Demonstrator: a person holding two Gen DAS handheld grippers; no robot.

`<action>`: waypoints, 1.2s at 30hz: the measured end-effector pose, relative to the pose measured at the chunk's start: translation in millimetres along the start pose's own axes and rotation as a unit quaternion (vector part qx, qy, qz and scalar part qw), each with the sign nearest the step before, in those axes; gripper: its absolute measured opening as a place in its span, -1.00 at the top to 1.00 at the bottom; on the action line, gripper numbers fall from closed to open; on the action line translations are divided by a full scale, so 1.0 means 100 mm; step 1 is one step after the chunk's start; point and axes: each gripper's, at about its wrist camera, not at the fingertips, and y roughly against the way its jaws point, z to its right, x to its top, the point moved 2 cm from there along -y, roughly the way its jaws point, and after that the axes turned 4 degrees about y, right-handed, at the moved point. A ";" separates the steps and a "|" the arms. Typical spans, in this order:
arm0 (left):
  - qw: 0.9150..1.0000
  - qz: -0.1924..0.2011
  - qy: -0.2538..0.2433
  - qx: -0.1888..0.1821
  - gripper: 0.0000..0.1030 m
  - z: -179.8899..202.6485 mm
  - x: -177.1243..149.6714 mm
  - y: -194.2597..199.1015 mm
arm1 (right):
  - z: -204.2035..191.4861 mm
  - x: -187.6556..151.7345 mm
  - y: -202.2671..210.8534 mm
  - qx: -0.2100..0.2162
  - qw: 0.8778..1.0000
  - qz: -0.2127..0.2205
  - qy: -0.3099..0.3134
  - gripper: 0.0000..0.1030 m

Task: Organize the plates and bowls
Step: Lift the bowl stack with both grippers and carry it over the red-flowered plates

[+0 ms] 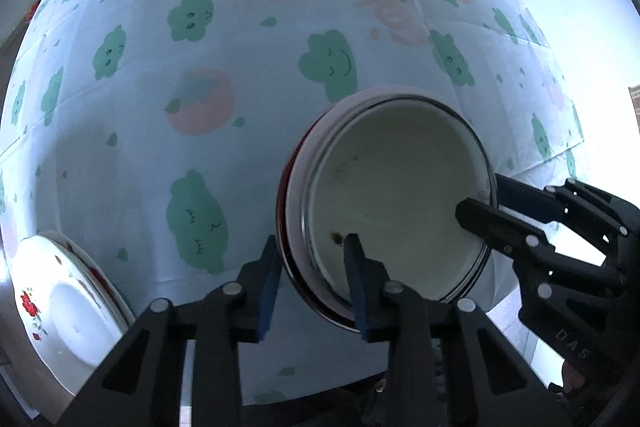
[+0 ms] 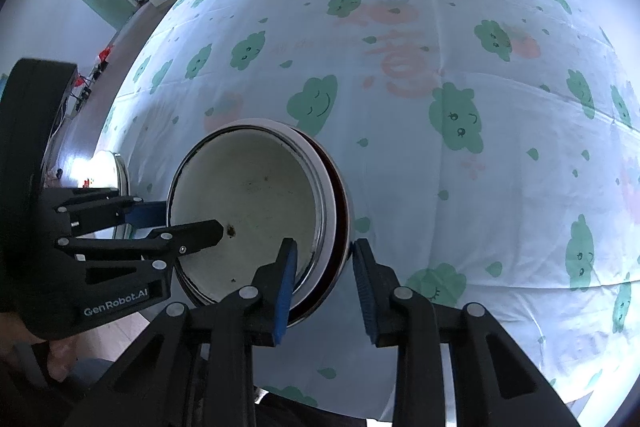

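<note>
Cloud-print cloth covers the surface (image 2: 400,155). Near its front edge we hold the nested bowls (image 1: 396,195): left tool (image 1: 312,283) and right tool (image 2: 324,283) each straddle opposite rims, seemingly clamped. Risk: uneven lifting could slide the inner bowl, or slip one pinch.

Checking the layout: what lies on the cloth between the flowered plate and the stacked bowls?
Nothing. In the left wrist view, only bare tablecloth with printed clouds lies between the flowered plate and the stacked bowls.
</note>
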 end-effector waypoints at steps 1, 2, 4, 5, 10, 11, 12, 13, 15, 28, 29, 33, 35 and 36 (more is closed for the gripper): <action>1.000 0.000 0.001 -0.001 0.43 0.00 0.00 0.00 | 0.00 0.00 0.00 0.001 1.000 0.000 -0.003 0.41; 1.000 0.000 0.001 -0.001 0.43 0.00 0.00 0.00 | 0.01 0.00 0.00 0.001 1.000 0.000 -0.004 0.41; 1.000 0.005 -0.003 0.004 0.43 0.00 -0.01 0.03 | -0.01 0.01 0.01 -0.002 1.000 0.000 -0.001 0.42; 1.000 0.007 -0.004 0.006 0.43 0.00 -0.01 0.05 | -0.02 0.01 0.02 -0.002 1.000 0.001 0.000 0.42; 1.000 0.013 -0.001 0.005 0.43 -0.01 0.00 0.12 | -0.08 0.05 0.04 -0.003 1.000 0.000 0.007 0.42; 1.000 0.014 0.000 0.006 0.43 -0.01 -0.01 0.13 | -0.09 0.05 0.04 -0.003 1.000 0.000 0.009 0.42; 1.000 0.016 0.000 0.007 0.43 -0.02 -0.01 0.14 | -0.10 0.05 0.04 -0.003 1.000 -0.001 0.010 0.42; 1.000 0.017 0.001 0.008 0.43 -0.03 -0.01 0.15 | -0.12 0.06 0.04 -0.002 1.000 -0.001 0.012 0.42; 1.000 0.019 0.003 0.009 0.43 -0.05 -0.03 0.17 | -0.15 0.07 0.04 -0.002 1.000 0.000 0.016 0.42; 0.999 0.035 0.014 0.015 0.44 -0.22 -0.09 0.32 | -0.35 0.15 0.10 -0.001 0.999 0.006 0.040 0.42; 0.999 0.037 0.016 0.015 0.44 -0.24 -0.09 0.34 | -0.37 0.16 0.11 0.000 0.999 0.007 0.042 0.42; 0.999 0.044 0.024 0.017 0.43 -0.32 -0.12 0.42 | -0.47 0.21 0.15 0.002 0.999 0.011 0.053 0.42; 0.998 0.049 0.028 0.021 0.43 -0.37 -0.14 0.47 | -0.52 0.23 0.16 0.004 0.998 0.012 0.058 0.42; 0.998 0.051 0.030 0.022 0.44 -0.41 -0.15 0.49 | -0.56 0.25 0.16 0.005 0.998 0.013 0.062 0.42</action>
